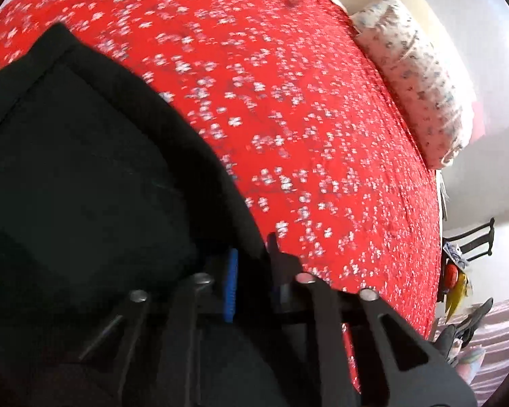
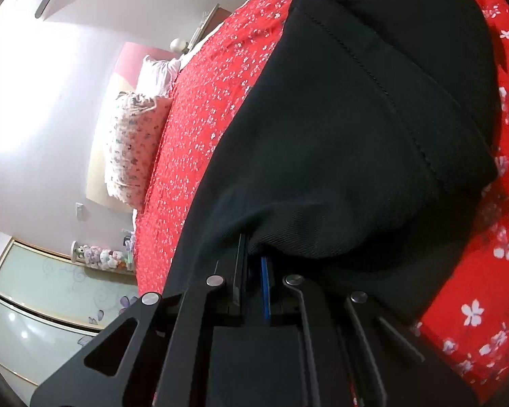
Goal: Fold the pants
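The black pants (image 1: 85, 176) lie on a bed with a red flowered cover (image 1: 288, 118). In the left wrist view my left gripper (image 1: 251, 257) is shut on an edge of the pants, with the cloth draped over its fingers. In the right wrist view the pants (image 2: 373, 118) show a stitched seam and fall away from my right gripper (image 2: 252, 257), which is shut on a fold of the cloth. Both sets of fingertips are partly hidden by fabric.
A flowered pillow (image 1: 420, 81) lies at the head of the bed and also shows in the right wrist view (image 2: 132, 142). The bed's edge (image 1: 437, 237) drops to the floor, where a dark chair (image 1: 475, 240) and clutter stand. A wardrobe (image 2: 44, 298) stands beyond the bed.
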Demonstrator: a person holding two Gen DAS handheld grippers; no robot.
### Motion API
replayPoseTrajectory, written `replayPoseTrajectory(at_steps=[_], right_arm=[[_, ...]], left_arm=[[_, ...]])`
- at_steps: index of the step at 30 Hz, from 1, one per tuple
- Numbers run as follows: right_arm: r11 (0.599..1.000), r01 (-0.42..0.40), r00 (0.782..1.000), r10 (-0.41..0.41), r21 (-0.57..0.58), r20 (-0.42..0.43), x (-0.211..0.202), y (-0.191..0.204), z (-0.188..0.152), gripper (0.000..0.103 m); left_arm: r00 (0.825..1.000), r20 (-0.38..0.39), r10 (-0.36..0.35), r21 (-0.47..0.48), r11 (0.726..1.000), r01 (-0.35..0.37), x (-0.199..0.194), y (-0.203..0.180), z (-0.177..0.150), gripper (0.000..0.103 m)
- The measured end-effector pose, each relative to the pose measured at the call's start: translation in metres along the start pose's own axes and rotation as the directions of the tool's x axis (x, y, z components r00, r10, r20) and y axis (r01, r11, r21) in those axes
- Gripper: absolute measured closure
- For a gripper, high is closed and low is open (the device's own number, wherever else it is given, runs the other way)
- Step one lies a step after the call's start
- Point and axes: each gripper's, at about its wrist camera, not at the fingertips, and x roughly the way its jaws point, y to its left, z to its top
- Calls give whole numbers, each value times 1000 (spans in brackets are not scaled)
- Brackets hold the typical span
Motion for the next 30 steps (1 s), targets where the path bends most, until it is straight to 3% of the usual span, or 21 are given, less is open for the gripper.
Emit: replayPoseTrajectory(at_steps=[5,12,18,22,25,30], right_arm=[[1000,-11,1000,11,6,1,-3,0,-1,97],[999,-44,998,45,-17,34,-13,4,4,97],[995,-55,990,65,-81,127,-38,11,9,97],[996,-66,984,74,-52,161,-51,3,12,97],[998,-67,982,70,-23,176,-58,-5,15,97],[999,-51,983,53,-12,177,-62,-8,14,97]], left_arm=[[997,81,0,61,998,-5,-30,0,-16,96],[978,168,-127,144,984,103,-123,14,-55,96],[929,260,-263,233,951,204,-219,49,-120,96],[905,317,-285,273,941,200,-263,92,-183,96],[909,326,-259,255,950,180,-268,125,-219,95],[953,243,-182,104,981,161,-232,181,-243,92]])
